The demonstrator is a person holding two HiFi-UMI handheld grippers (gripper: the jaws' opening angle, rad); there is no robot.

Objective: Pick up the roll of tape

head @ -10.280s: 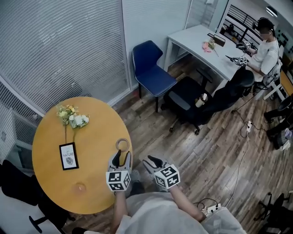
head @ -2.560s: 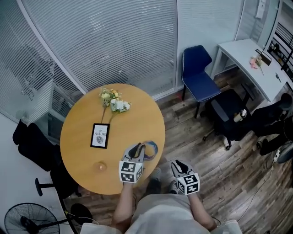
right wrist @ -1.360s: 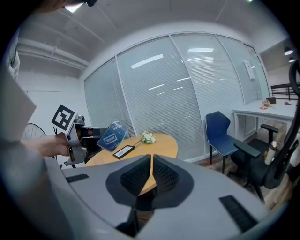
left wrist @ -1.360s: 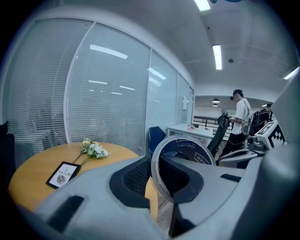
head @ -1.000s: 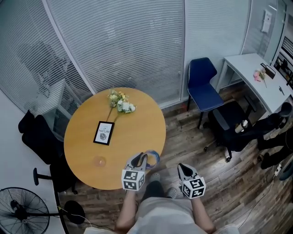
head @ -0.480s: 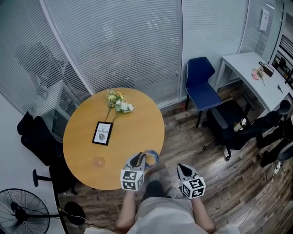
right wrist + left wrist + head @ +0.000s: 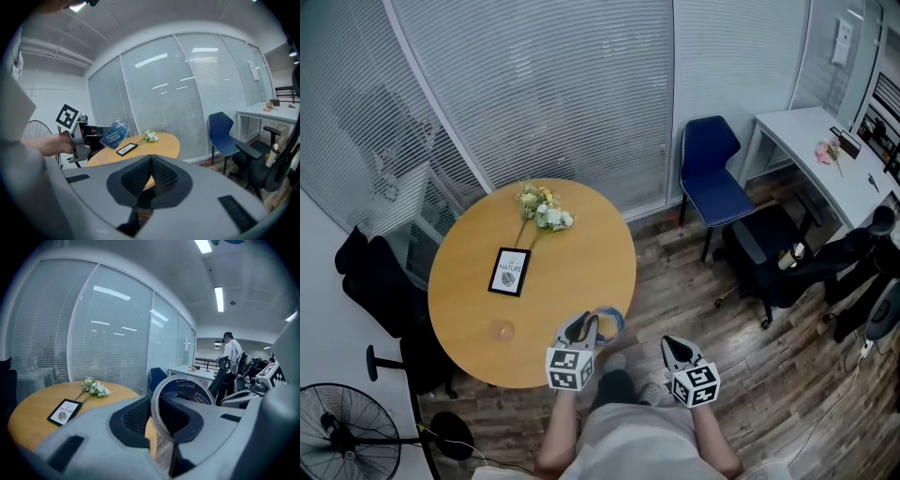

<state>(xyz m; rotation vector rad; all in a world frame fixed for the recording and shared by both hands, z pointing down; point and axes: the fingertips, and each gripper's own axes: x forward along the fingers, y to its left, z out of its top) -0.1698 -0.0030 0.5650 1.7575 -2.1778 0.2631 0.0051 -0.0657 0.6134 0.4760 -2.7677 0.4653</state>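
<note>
Pickup looks done: left tongs point(image 7: 584, 324) clamp roll of tape point(image 7: 185, 387) above counter point(image 7: 572, 248); right tongs point(image 7: 150, 165) closed, empty.

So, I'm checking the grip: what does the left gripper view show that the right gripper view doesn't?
Left only: the roll of tape gripped edge-on by the left gripper, and a person standing far back. Right only: the right gripper shut and empty, and the held tape seen from the side. Both: the round table, flowers and framed card.
</note>
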